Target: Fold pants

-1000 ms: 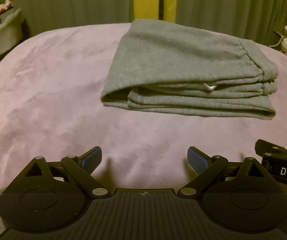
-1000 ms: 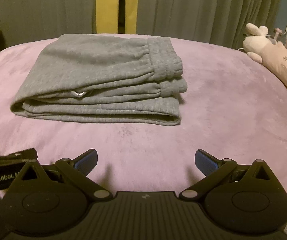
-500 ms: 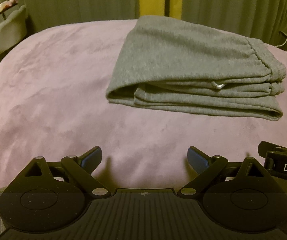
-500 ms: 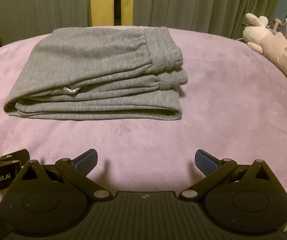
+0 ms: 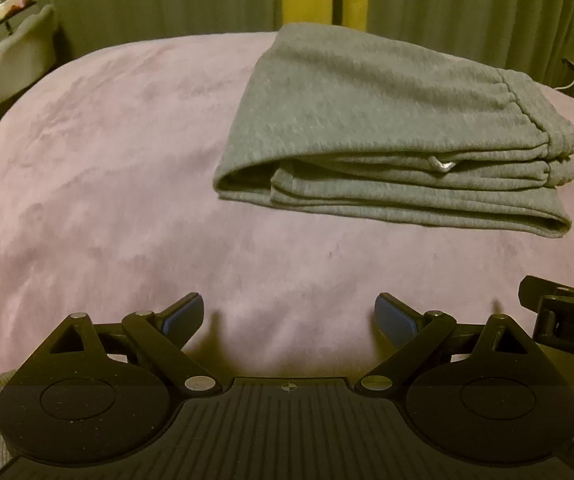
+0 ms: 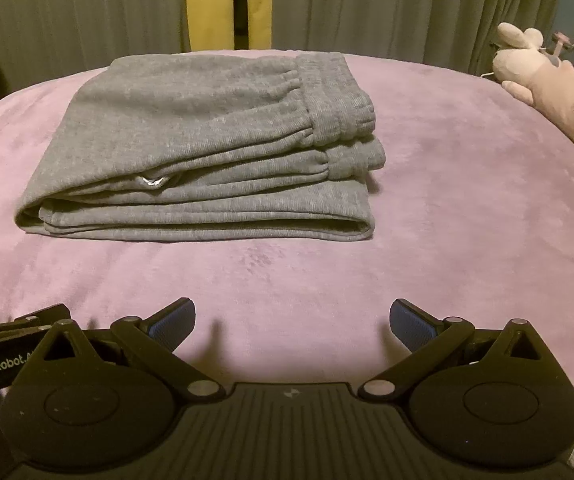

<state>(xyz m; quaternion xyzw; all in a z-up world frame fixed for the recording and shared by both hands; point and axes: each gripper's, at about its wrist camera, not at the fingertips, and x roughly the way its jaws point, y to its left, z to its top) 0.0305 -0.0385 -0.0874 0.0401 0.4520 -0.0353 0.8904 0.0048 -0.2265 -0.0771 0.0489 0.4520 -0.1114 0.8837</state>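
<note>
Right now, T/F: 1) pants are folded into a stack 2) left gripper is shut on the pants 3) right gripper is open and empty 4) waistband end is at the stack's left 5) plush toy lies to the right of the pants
1) True. The grey pants lie folded in layers on the pink blanket.
2) False. The left gripper is open, short of the pants.
3) True. The right gripper holds nothing.
4) False. The waistband is at the right end.
5) True. The plush toy lies there.
</note>
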